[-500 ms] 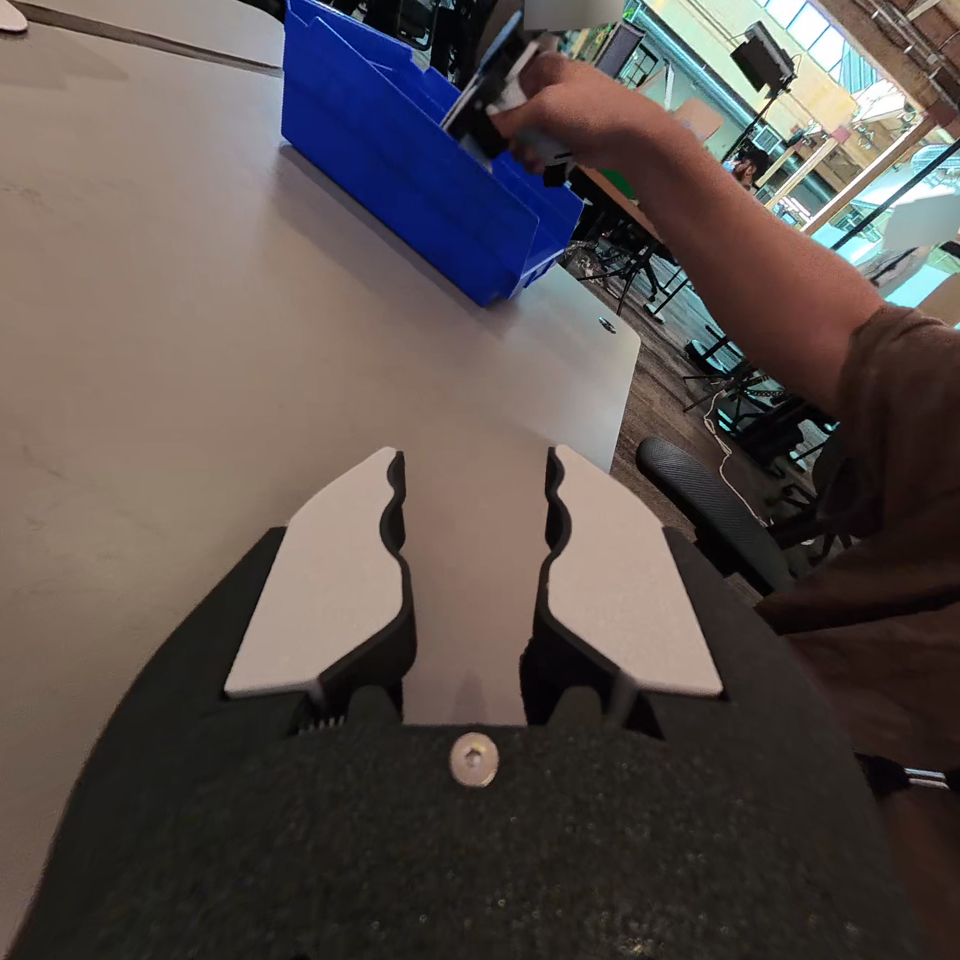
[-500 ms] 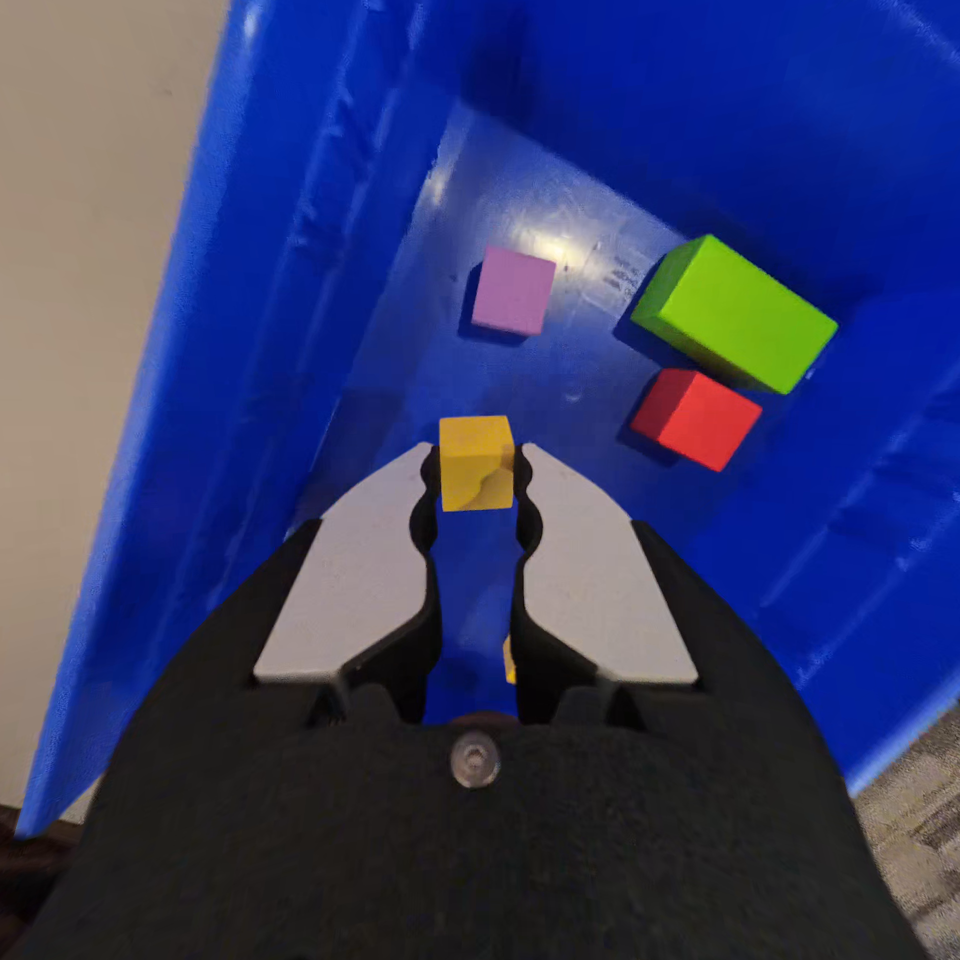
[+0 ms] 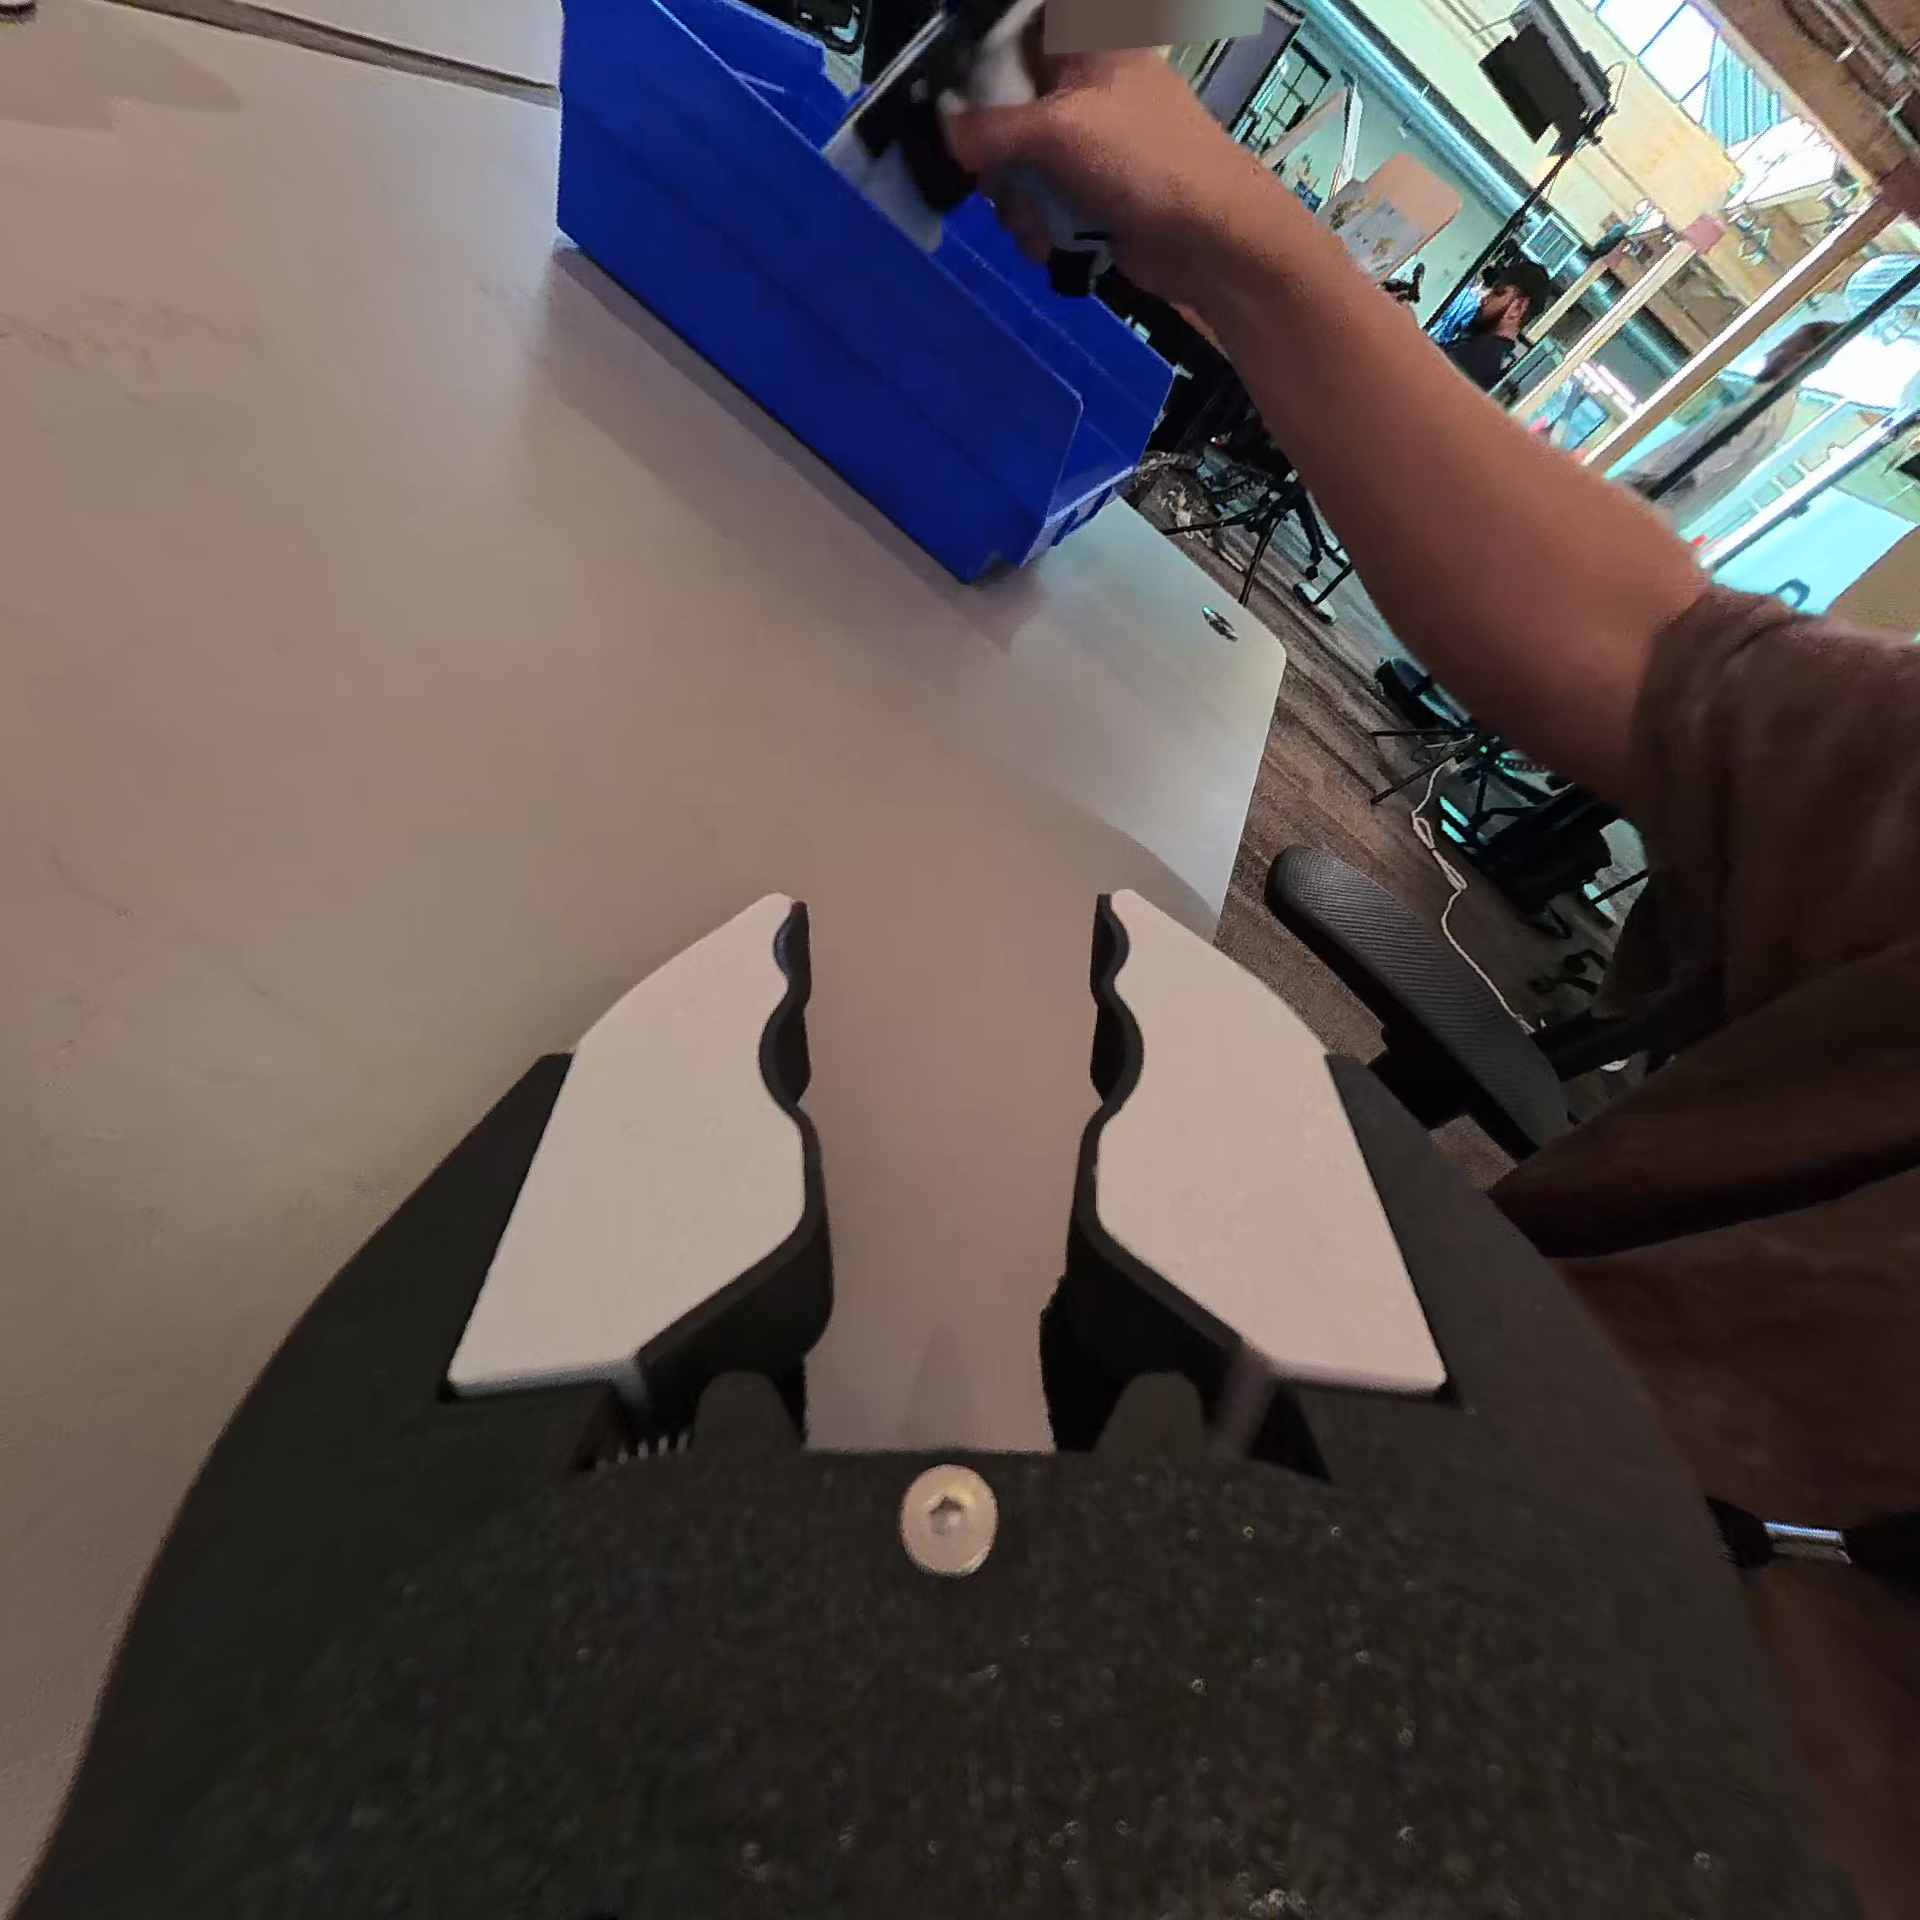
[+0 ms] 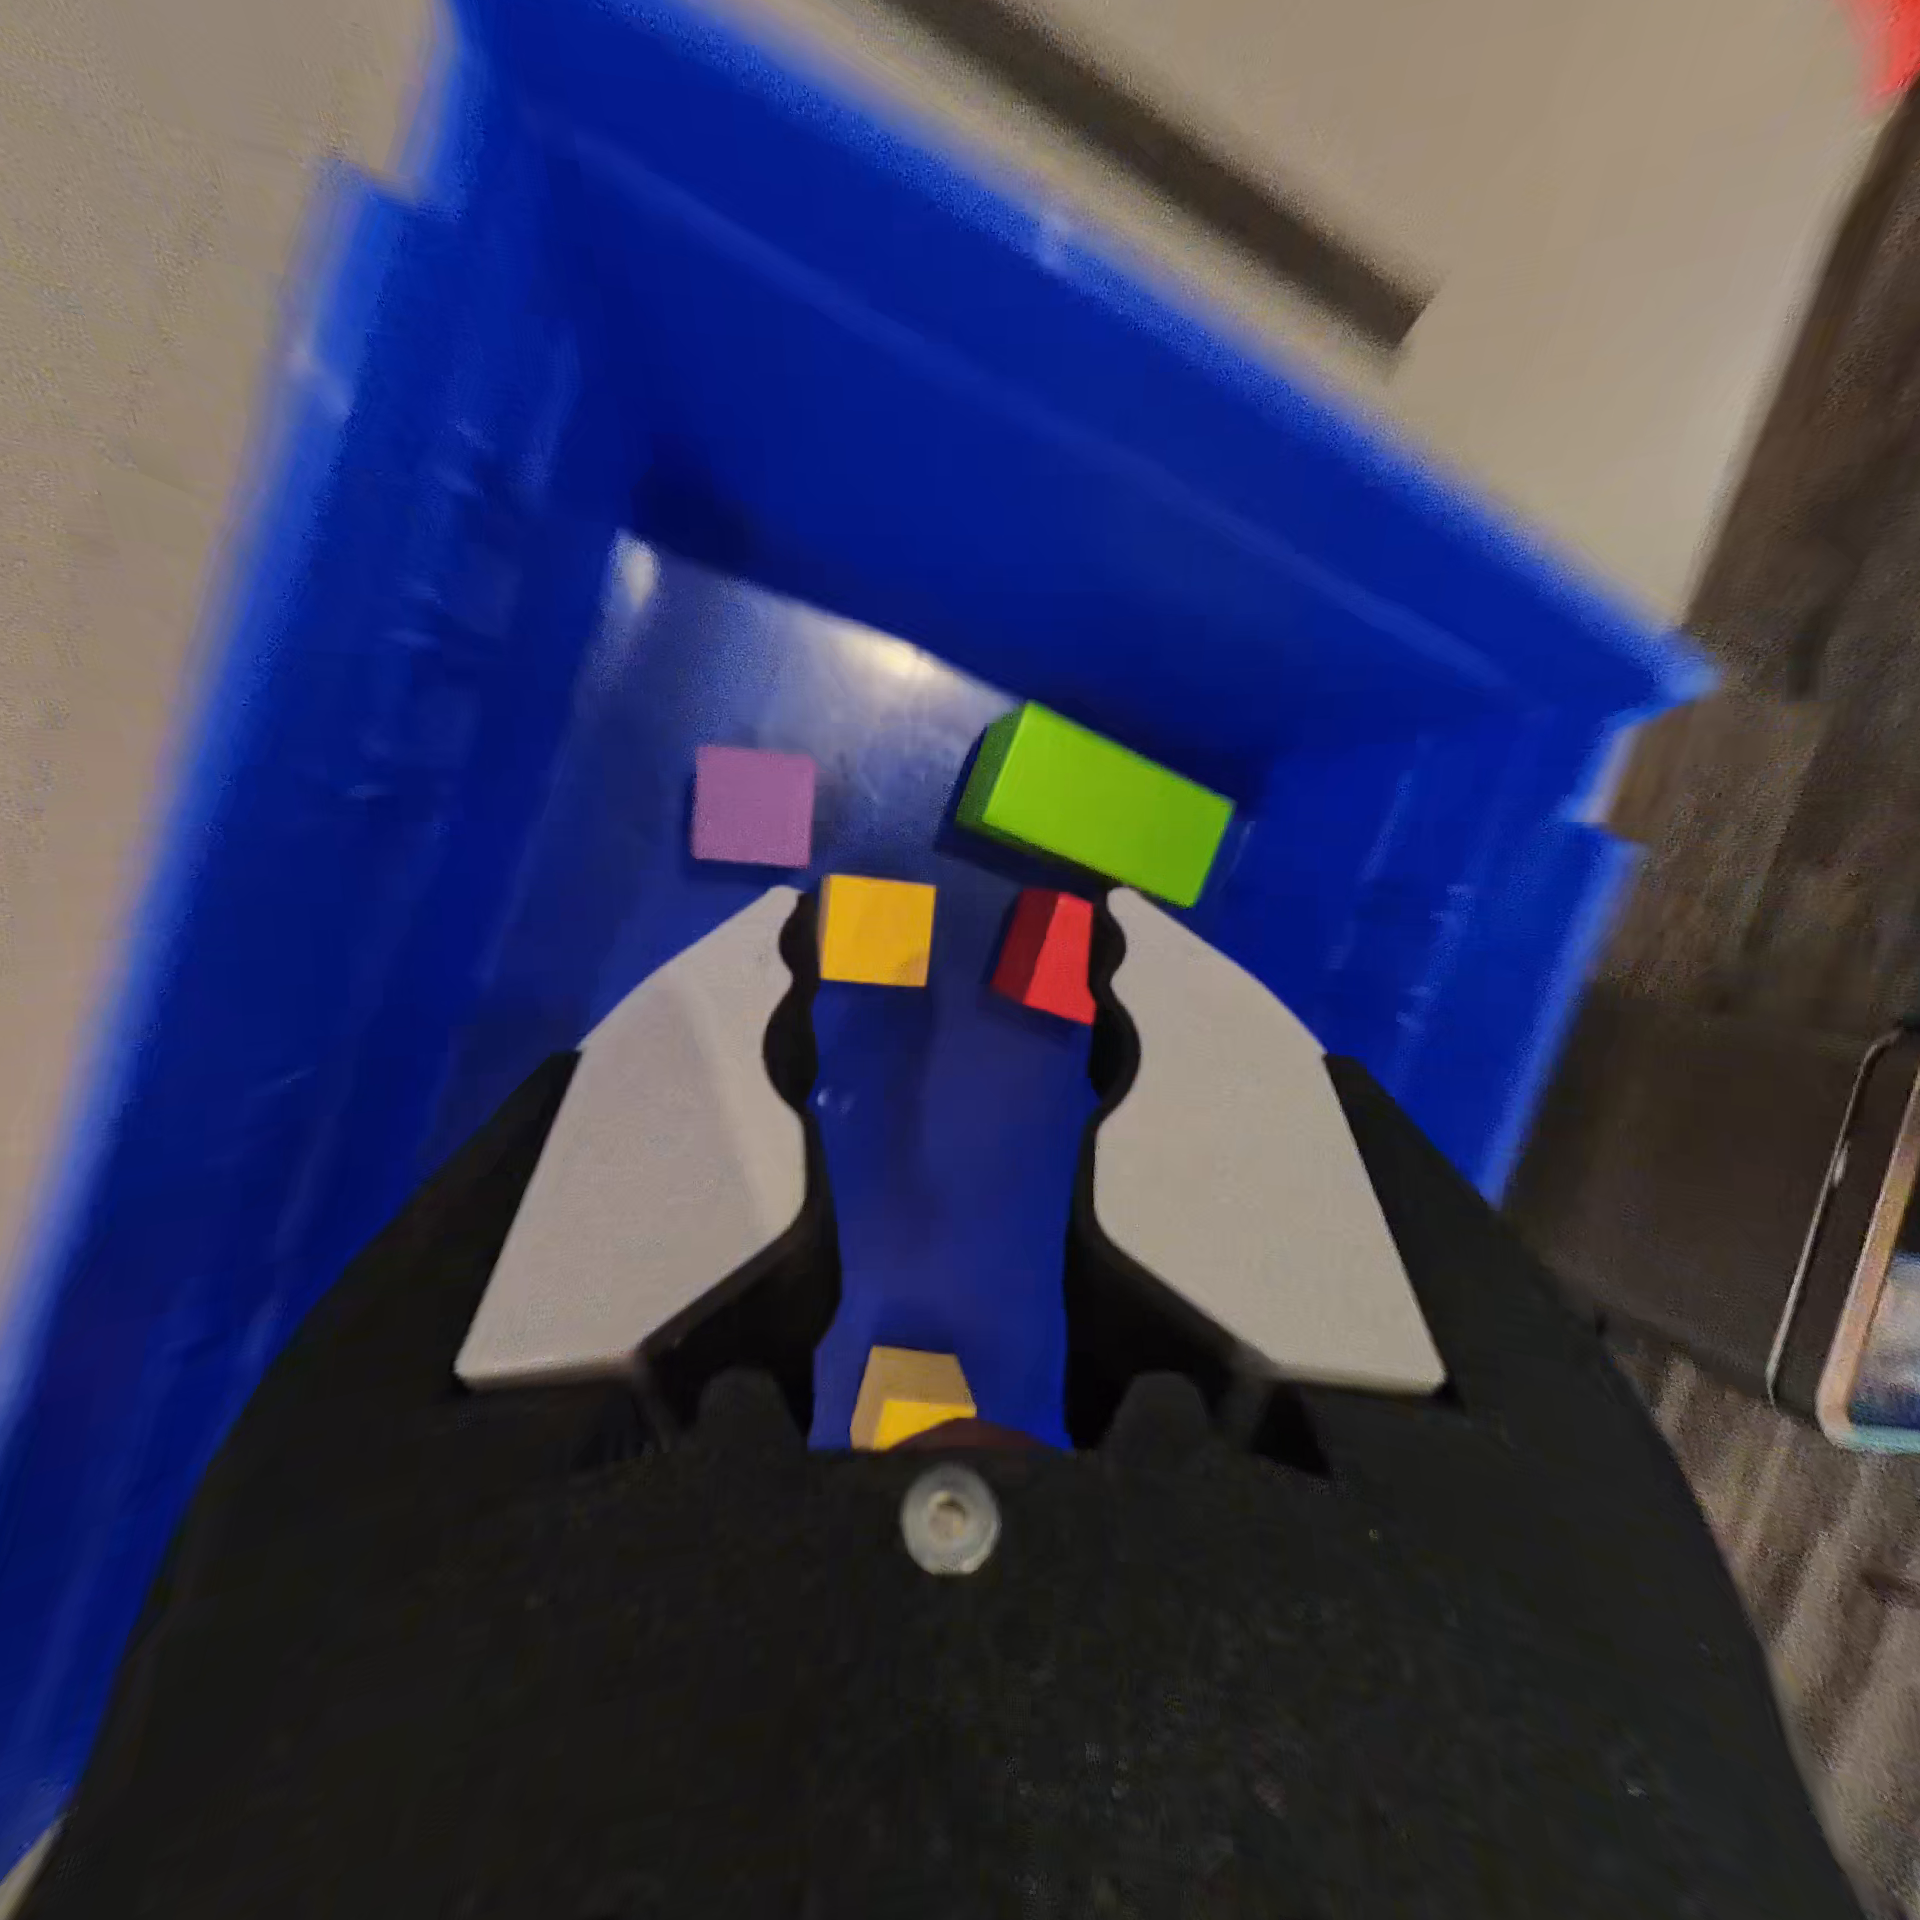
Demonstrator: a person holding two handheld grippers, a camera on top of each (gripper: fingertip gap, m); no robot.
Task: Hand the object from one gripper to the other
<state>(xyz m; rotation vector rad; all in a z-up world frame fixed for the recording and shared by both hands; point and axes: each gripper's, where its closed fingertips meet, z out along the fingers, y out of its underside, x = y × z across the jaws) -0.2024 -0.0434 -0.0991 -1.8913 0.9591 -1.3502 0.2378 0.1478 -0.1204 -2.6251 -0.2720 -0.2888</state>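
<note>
My right gripper (image 4: 951,914) is open and empty, held over the blue bin (image 4: 364,831). On the bin floor below it lie a yellow cube (image 4: 876,930), seen close to the left fingertip, a red cube (image 4: 1049,956) by the right fingertip, a purple cube (image 4: 753,805) and a green block (image 4: 1096,800). Another yellow block (image 4: 909,1397) shows near the gripper's base. My left gripper (image 3: 945,925) is open and empty above the table (image 3: 312,623), well short of the bin (image 3: 831,312). A hand (image 3: 1091,156) holds the right gripper above the bin.
The bin stands near the table's far right corner. The table edge (image 3: 1247,779) runs on the right, with a black chair armrest (image 3: 1423,997) and floor beyond. The person's arm (image 3: 1507,540) crosses the right side. Another person (image 3: 1496,312) is far back.
My right gripper has opened and let go of the yellow cube, which now lies on the bin floor. The gripper has risen higher above the bin. The left gripper has barely moved.
</note>
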